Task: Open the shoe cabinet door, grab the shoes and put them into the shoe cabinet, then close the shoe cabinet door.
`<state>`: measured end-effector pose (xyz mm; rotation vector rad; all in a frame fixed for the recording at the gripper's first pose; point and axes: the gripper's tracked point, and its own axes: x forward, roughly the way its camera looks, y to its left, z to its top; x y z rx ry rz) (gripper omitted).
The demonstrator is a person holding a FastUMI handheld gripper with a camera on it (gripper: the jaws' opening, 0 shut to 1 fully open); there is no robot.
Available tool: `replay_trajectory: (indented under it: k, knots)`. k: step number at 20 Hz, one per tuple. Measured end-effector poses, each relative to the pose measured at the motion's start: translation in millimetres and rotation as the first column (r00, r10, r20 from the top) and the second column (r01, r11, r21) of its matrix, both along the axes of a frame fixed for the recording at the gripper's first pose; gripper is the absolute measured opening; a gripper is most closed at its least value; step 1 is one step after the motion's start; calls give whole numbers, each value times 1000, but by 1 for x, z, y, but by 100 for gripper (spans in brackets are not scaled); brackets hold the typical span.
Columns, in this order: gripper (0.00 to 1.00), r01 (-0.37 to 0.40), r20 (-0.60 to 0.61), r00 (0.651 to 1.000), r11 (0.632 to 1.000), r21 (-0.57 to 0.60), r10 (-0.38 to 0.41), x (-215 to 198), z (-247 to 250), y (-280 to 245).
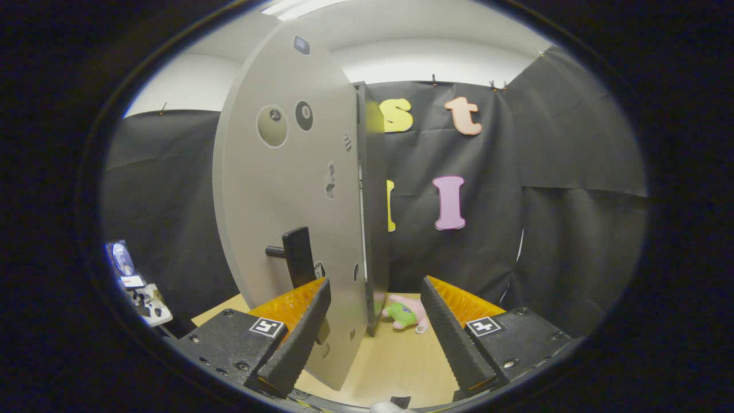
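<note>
Two fingers of the gripper [375, 338] stand apart astride the near edge of the open shoe cabinet door [287, 201], clamping nothing, so swing it wider before reaching right for the shoes [408, 312] beyond.

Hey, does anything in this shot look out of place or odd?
One thing: a pink and green plush toy lies on the wooden table beside the cabinet's edge, beyond the open gripper, where shoes would be expected. The grey cabinet door stands ajar between the fingers, its black handle undamaged.
</note>
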<state>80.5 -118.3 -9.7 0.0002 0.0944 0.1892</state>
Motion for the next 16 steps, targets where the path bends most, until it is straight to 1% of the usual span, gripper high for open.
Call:
replay_trajectory:
  k: [1, 2, 4, 7, 12, 16]
  knots:
    - [100, -16, -4, 1000, 1000, 1, 16, 1, -1, 3]
    - [99, -48, -19, 999, 999, 16, 48, 0, -4, 11]
    - [97, -63, -26, 998, 998, 24, 64, 0, -3, 18]
    - [95, -65, -21, 998, 997, 32, 66, 0, -2, 34]
    - [95, -62, -19, 998, 998, 16, 62, 0, -2, 85]
    - [95, -51, -13, 999, 998, 34, 51, 7, -3, 130]
